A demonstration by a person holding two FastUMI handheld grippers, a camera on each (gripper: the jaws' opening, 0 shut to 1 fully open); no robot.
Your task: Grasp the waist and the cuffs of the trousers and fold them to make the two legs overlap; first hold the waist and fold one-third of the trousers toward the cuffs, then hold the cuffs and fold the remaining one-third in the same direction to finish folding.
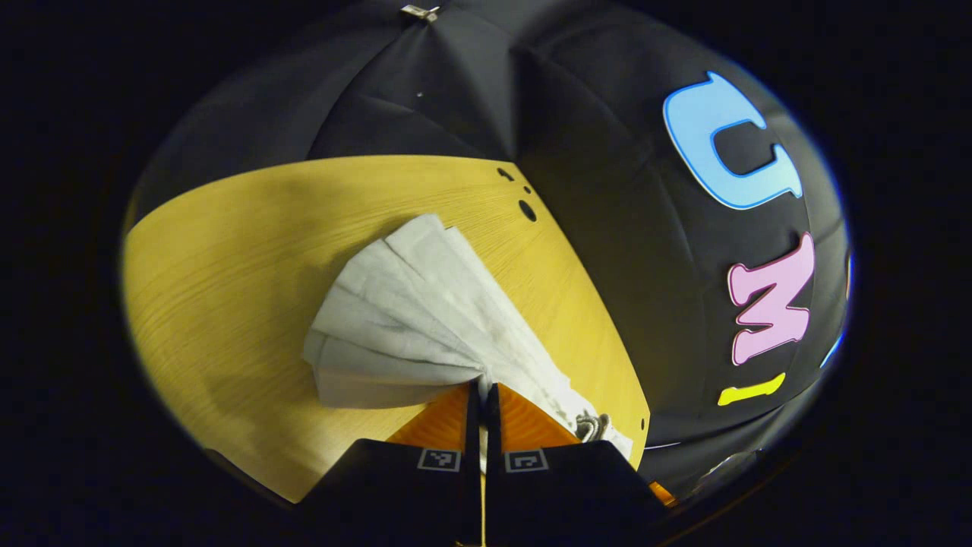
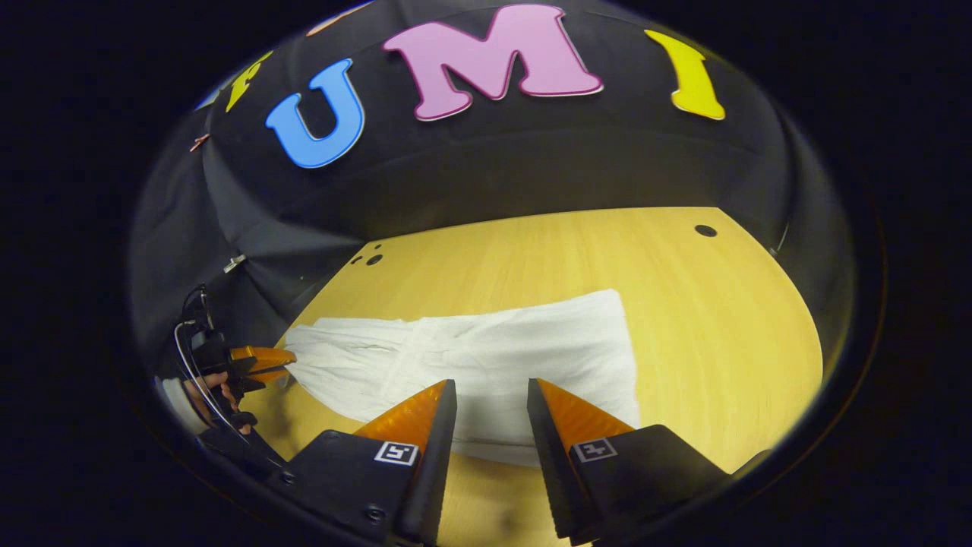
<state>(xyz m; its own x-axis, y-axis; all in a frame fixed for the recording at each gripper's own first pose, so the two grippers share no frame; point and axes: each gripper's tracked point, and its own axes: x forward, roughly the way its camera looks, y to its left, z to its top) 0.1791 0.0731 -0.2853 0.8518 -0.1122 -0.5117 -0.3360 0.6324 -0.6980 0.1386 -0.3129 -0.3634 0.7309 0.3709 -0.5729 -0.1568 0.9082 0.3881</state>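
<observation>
On the wooden table (image 2: 729, 319) the white trousers (image 2: 486, 357) lie spread flat, running sideways across the right gripper view, their far end squared off toward the right and the nearer end reaching the table's left edge. There the left gripper (image 2: 282, 363), held by a person's hand (image 2: 216, 387), pinches the edge of the cloth. In the left gripper view its two fingers stand pressed together on a bunch of the fabric, which fans out in pleats away from the left gripper (image 1: 483, 389) across the table (image 1: 228, 258); a drawstring cord (image 1: 594, 427) shows just beside the right-hand finger. The right gripper (image 2: 492, 395) hovers over the near edge of the trousers with its jaws spread apart, the cloth visible in the gap between them, nothing gripped.
</observation>
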